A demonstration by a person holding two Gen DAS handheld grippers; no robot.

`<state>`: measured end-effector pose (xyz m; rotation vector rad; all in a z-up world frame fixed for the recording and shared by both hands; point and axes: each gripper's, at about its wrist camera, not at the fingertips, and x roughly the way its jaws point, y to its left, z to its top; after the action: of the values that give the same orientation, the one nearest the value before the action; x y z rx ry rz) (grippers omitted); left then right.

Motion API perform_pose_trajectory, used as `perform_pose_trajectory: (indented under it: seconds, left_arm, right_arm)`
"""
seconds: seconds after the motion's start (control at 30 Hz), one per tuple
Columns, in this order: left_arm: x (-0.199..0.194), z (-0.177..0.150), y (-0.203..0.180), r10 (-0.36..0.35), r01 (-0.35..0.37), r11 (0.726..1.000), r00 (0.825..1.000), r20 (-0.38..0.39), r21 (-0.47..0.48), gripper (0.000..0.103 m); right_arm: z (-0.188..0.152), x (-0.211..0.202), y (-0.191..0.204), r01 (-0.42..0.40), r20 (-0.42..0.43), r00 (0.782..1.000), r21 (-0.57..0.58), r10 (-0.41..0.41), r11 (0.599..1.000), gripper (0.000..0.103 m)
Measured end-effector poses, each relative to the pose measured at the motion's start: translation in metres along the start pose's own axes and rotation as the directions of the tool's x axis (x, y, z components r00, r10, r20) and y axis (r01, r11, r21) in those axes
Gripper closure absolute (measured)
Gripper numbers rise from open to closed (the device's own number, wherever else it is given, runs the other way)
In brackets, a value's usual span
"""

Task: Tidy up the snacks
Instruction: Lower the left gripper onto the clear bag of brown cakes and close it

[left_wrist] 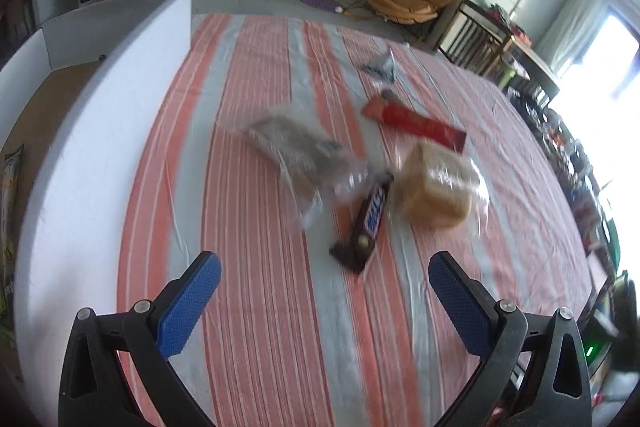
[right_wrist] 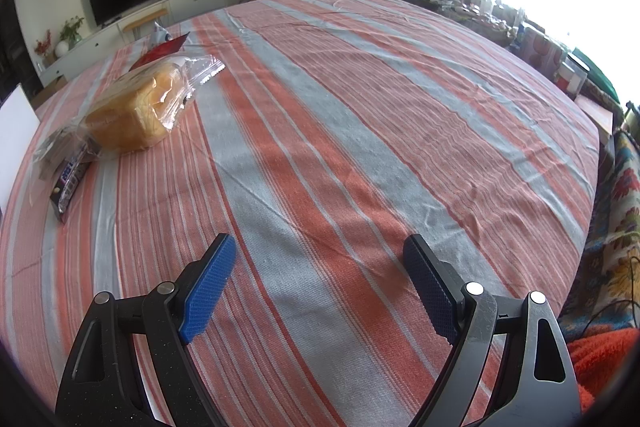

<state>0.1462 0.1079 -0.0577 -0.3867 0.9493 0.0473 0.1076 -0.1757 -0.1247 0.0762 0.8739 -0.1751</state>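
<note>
your left gripper (left_wrist: 324, 273) jaws apart over striped cloth (left_wrist: 260, 267), snickers bar (left_wrist: 370, 217) just ahead beside bagged bread loaf (left_wrist: 438, 187), clear packet (left_wrist: 300, 155) blurred, contents unreadable, your right gripper (right_wrist: 320, 261) spread, empty, white box (left_wrist: 80, 147) cut off left

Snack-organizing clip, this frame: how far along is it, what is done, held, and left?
Early or mid job. Done: one colourful packet seems to lie inside the white-walled cardboard box. In hand: nothing; the left gripper and right gripper are both open and empty. Left on the striped tablecloth: dark brown chocolate bar, bagged bread loaf, clear-wrapped grey snack, long red packet and a small grey packet.
</note>
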Motion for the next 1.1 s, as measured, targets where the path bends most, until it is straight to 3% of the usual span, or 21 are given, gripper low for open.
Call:
perform_pose_trajectory:
  seconds: [0.13, 0.2, 0.27, 0.33, 0.37, 0.43, 0.5, 0.73, 0.83, 0.97, 1.03, 1.1]
  left_arm:
    - [0.03, 0.047, 0.012, 0.034, -0.038, 0.997, 0.997, -0.063, -0.069, 0.001]
    - [0.054, 0.064, 0.017, 0.073, -0.083, 0.993, 0.991, -0.109, -0.087, 0.013]
    - [0.066, 0.08, 0.015, 0.136, -0.14, 0.988, 0.988, -0.08, -0.057, 0.022]
    - [0.076, 0.089, 0.007, 0.205, -0.203, 0.979, 0.977, -0.06, 0.023, 0.02]
    - [0.087, 0.092, 0.005, 0.205, -0.202, 0.979, 0.973, -0.109, 0.038, 0.02]
    - [0.103, 0.093, 0.002, 0.147, -0.151, 0.988, 0.973, -0.176, -0.012, 0.02]
    - [0.113, 0.092, -0.005, 0.122, -0.134, 0.99, 0.974, -0.193, -0.05, 0.02]
    - [0.136, 0.087, -0.022, 0.332, -0.323, 0.943, 0.926, -0.178, 0.081, 0.012]
    - [0.142, 0.079, -0.003, 0.321, -0.316, 0.947, 0.916, -0.242, 0.059, 0.0]
    - [0.142, 0.076, 0.012, 0.301, -0.297, 0.953, 0.919, -0.253, 0.054, 0.0]
    - [0.137, 0.073, 0.012, 0.293, -0.285, 0.956, 0.928, -0.232, 0.066, 0.005]
    - [0.126, 0.069, 0.004, 0.284, -0.269, 0.957, 0.944, -0.166, 0.106, 0.038]
  right_arm:
    - [0.0, 0.0, 0.0, 0.0, 0.0, 1.0, 0.0, 0.0, 1.0, 0.015]
    - [0.0, 0.0, 0.0, 0.0, 0.0, 1.0, 0.0, 0.0, 1.0, 0.015]
    - [0.0, 0.0, 0.0, 0.0, 0.0, 1.0, 0.0, 0.0, 1.0, 0.015]
    - [0.0, 0.0, 0.0, -0.001, 0.0, 1.0, 0.0, 0.001, 1.0, 0.015]
    - [0.0, 0.0, 0.0, -0.003, 0.0, 1.0, 0.0, 0.003, 1.0, 0.014]
    - [0.0, 0.0, 0.0, -0.002, -0.001, 1.0, 0.0, 0.002, 1.0, 0.014]
    - [0.0, 0.0, 0.0, -0.002, 0.0, 1.0, 0.0, 0.002, 1.0, 0.014]
    - [0.0, 0.0, 0.0, -0.003, 0.0, 1.0, 0.0, 0.003, 1.0, 0.014]
    - [0.0, 0.0, 0.0, -0.003, 0.0, 1.0, 0.0, 0.003, 1.0, 0.014]
    - [0.0, 0.0, 0.0, -0.003, 0.0, 1.0, 0.0, 0.003, 1.0, 0.014]
    - [0.0, 0.0, 0.0, -0.003, 0.0, 1.0, 0.0, 0.003, 1.0, 0.014]
    - [0.0, 0.0, 0.0, -0.003, 0.0, 1.0, 0.001, 0.003, 1.0, 0.014]
